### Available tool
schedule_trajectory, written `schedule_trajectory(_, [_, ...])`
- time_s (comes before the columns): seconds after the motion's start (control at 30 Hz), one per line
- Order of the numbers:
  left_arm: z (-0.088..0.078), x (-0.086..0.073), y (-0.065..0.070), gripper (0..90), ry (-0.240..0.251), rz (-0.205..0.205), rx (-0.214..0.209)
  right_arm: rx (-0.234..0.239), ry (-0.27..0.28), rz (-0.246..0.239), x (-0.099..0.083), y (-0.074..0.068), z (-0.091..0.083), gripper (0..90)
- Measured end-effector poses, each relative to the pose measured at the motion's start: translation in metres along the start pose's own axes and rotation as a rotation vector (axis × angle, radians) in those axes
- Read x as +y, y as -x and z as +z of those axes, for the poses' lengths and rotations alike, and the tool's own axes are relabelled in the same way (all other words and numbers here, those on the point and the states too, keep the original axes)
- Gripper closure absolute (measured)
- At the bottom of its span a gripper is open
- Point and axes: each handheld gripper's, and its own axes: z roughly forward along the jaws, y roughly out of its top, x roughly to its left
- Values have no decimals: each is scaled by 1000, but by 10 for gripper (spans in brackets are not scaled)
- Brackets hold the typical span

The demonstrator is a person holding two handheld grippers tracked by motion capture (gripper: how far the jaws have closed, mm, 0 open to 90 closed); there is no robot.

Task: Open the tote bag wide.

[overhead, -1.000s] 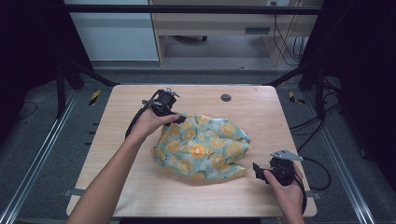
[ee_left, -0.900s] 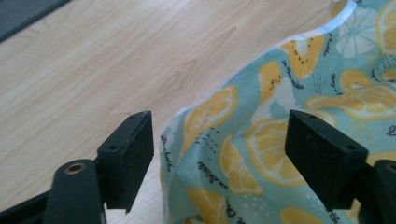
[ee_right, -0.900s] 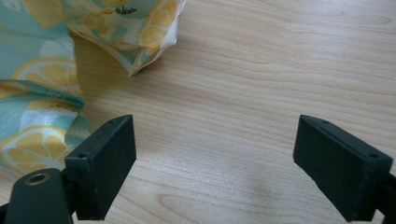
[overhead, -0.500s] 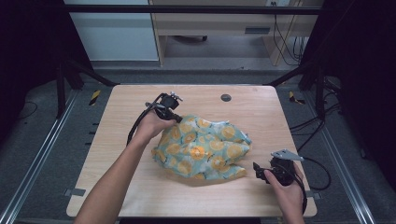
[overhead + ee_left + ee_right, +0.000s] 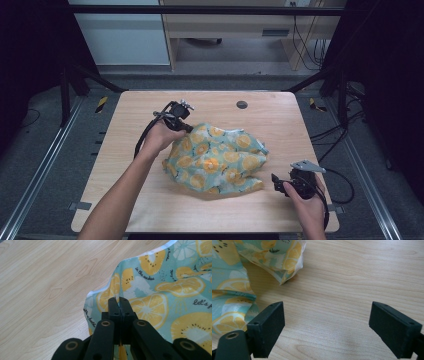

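- The teal, lemon-printed cloth (image 5: 216,159) is pinched at its far edge by the left gripper (image 5: 119,305), whose jaws have just closed, for lifting or spreading.
- The right gripper (image 5: 327,327) is held wide open, empty, near the cloth's corner on the wooden worktop (image 5: 280,117).

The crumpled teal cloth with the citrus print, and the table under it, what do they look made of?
The crumpled teal citrus-print cloth looks like thin woven fabric, matte: it folds softly and creases. The light tabletop looks like wood or wood-grain laminate, smooth with a slight sheen; which one is unclear.
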Motion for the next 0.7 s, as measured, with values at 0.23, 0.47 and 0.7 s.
schedule_trajectory(0.23, [-25,-6,17,900,82,41,-3,-12,32,6,2,1,-5,138])
schedule_trajectory(0.47, [-63,-38,48,900,232,83,-58,-38,98,-23,18,-4,-14,142])
schedule_trajectory(0.7, [-82,-59,70,900,284,136,-81,-37,129,-49,36,-9,-16,149])
